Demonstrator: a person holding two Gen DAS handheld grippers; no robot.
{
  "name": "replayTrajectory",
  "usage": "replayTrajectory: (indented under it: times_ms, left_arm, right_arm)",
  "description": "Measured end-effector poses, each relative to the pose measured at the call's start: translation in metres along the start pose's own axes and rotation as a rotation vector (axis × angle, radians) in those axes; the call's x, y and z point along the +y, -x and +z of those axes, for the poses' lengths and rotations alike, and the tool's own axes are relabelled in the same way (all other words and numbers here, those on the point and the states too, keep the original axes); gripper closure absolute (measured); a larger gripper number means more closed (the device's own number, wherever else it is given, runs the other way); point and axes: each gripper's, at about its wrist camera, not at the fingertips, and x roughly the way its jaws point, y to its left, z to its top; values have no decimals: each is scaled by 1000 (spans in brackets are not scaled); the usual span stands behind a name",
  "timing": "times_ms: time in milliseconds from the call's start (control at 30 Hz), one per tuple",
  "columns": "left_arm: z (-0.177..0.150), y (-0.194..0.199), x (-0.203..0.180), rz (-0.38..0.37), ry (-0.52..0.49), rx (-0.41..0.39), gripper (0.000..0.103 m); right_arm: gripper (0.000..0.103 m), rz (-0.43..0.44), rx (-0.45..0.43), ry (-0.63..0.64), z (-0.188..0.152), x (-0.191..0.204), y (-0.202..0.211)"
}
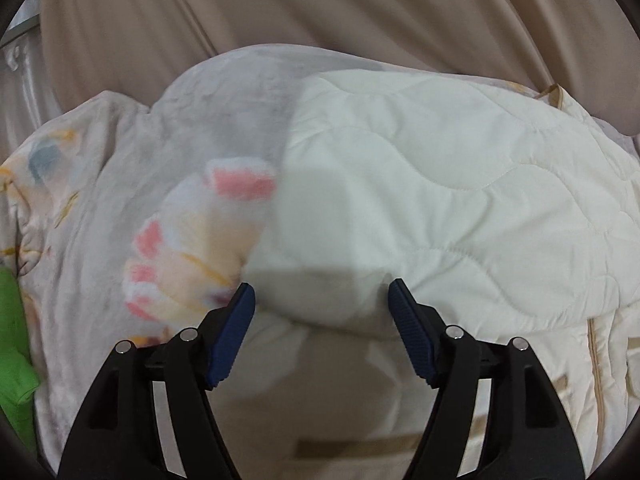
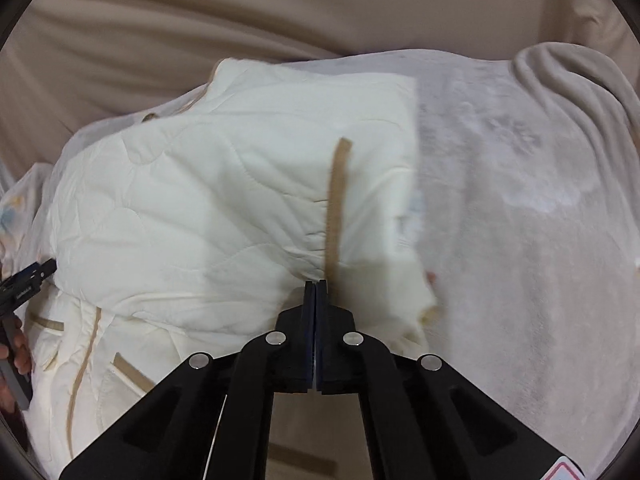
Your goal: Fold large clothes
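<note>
Quilted jacket (image 2: 224, 200) lies just ahead of, perhaps pinched by, right claw (image 2: 316, 286).

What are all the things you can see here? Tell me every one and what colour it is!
quilted jacket: one, cream with tan trim, lying part-folded on the blanket in the middle.
fleece blanket: one, pale with pink and yellow flower prints, spread under the jacket.
beige sheet: one, tan and wrinkled, behind everything.
green cloth: one, bright green, at the left edge of the left wrist view.
left gripper: one, black with blue pads, open above the jacket's edge, nothing between its pads.
right gripper: one, black, shut at the jacket's edge beside the tan strip; whether it pinches fabric cannot be told.
hand: one, holding the left gripper, at the left edge of the right wrist view.
</note>
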Motion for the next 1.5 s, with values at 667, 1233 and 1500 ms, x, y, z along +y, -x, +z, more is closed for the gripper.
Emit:
replayTrajectory:
  times_ms: [667,1233,1500]
  left_arm:
    - [-202,133,112,-370,352,165,8]
    - [-185,156,87,-347,298,53,91]
    - [-206,233,111,-440,288,-62,98]
  right_arm:
    - [36,266,14,-280,-248,-66,182]
    - [95,315,-17,-351,-224,-36,152]
    - [98,328,-193,-259,-239,-27,239]
